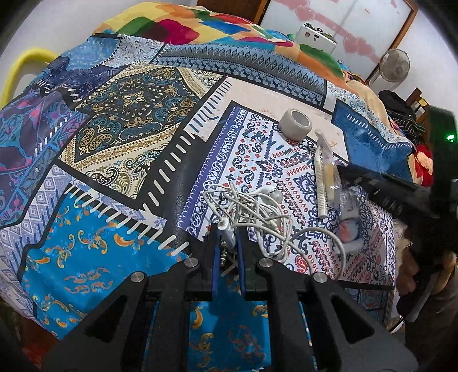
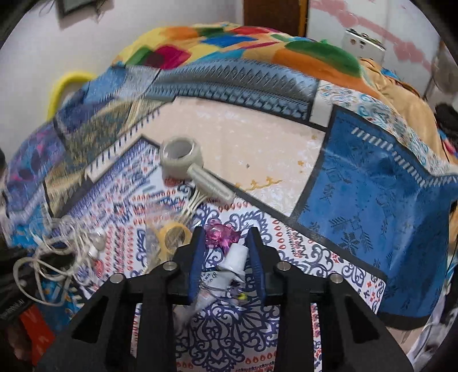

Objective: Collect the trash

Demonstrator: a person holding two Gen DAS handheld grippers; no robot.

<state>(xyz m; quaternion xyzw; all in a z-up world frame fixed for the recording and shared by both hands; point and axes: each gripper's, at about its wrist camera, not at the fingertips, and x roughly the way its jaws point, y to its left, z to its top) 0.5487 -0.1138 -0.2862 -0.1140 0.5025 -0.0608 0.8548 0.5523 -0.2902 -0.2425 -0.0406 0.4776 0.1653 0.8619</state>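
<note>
A tangle of white earphone cable (image 1: 257,209) lies on the patchwork bedsheet (image 1: 128,128). My left gripper (image 1: 228,237) is shut on its near end, and the plug piece shows between the blue pads. The same cable (image 2: 57,251) appears at the left of the right wrist view. My right gripper (image 2: 226,237) has a pink plastic piece (image 2: 219,236) and a white crumpled tube (image 2: 236,257) between its pads, which touch them. From the left wrist view, the right gripper (image 1: 342,171) comes in from the right over a clear bag (image 1: 333,186).
A grey tape roll (image 2: 180,156) and a ribbed grey strip (image 2: 211,183) lie just beyond the right gripper. A yellow tape ring in clear plastic (image 2: 171,234) sits to its left. A bright blanket (image 1: 177,25) is heaped at the back. A hand (image 1: 412,274) holds the right gripper.
</note>
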